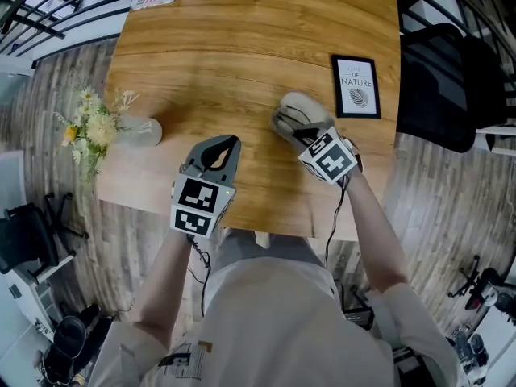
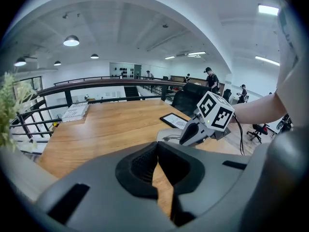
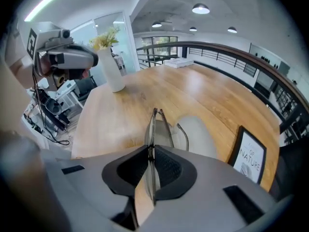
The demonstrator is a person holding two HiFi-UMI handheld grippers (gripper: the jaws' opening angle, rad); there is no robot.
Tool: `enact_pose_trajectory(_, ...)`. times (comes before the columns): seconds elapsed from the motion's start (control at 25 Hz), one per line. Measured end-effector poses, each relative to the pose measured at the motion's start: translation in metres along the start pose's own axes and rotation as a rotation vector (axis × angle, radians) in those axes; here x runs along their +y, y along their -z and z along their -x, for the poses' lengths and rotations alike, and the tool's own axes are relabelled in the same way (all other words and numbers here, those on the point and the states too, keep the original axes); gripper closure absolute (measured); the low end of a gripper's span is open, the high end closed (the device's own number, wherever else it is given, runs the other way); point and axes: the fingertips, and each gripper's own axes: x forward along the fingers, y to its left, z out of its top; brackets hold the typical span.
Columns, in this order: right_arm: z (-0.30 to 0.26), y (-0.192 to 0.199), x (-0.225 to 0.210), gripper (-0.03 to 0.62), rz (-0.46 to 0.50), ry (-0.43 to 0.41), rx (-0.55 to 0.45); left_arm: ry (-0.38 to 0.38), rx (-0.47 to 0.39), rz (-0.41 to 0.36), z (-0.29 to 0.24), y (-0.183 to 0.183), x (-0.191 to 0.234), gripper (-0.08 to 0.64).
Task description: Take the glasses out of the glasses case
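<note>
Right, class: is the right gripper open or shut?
Shut on the glasses: in the right gripper view the right gripper's pads press on the frame, over the pale glasses case.

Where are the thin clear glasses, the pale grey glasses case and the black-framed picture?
thin clear glasses (image 3: 158, 129): right gripper view, on the lens.
pale grey glasses case (image 3: 200, 133): right gripper view, on its rounded top.
black-framed picture (image 1: 355, 86): head view, on its white middle.
</note>
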Motion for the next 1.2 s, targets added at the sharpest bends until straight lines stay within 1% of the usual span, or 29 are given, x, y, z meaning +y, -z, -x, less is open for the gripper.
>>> enact_pose_trajectory(0.08,0.019,-0.012,-0.003,0.528,-0.032,0.026,-0.054,-0.006,-0.014,-0.006,0.008,-0.004,0.001,0.543)
enact_pose_trajectory(0.24,0.066,-0.043,-0.002,0.528,-0.103,0.055,-0.202,-0.024,-0.051,-0.029,0.024,-0.020,0.005,0.543)
enact_pose_trajectory(0.4,0.122,-0.068,-0.010,0.528,-0.105,0.181,-0.327,-0.058,-0.107,-0.053,0.045,-0.044,0.011,0.543)
enact_pose_trajectory(0.52,0.167,-0.091,-0.010,0.528,-0.108,0.246,-0.426,-0.093,-0.169,-0.082,0.066,-0.072,0.020,0.543)
enact_pose_trajectory(0.68,0.227,-0.119,0.007,0.528,-0.076,0.323,-0.548,-0.133,-0.259,-0.144,0.101,-0.113,0.020,0.543)
enact_pose_trajectory(0.84,0.286,-0.142,0.031,0.528,-0.053,0.385,-0.674,-0.149,-0.353,-0.209,0.138,-0.152,0.008,0.543)
enact_pose_trajectory(1.0,0.343,-0.158,0.064,0.528,-0.014,0.434,-0.795,-0.162,-0.468,-0.259,0.186,-0.189,-0.008,0.543)
enact_pose_trajectory(1.2,0.405,-0.168,0.100,0.528,0.035,0.492,-0.932,-0.212,-0.586,-0.310,0.239,-0.224,-0.022,0.543)
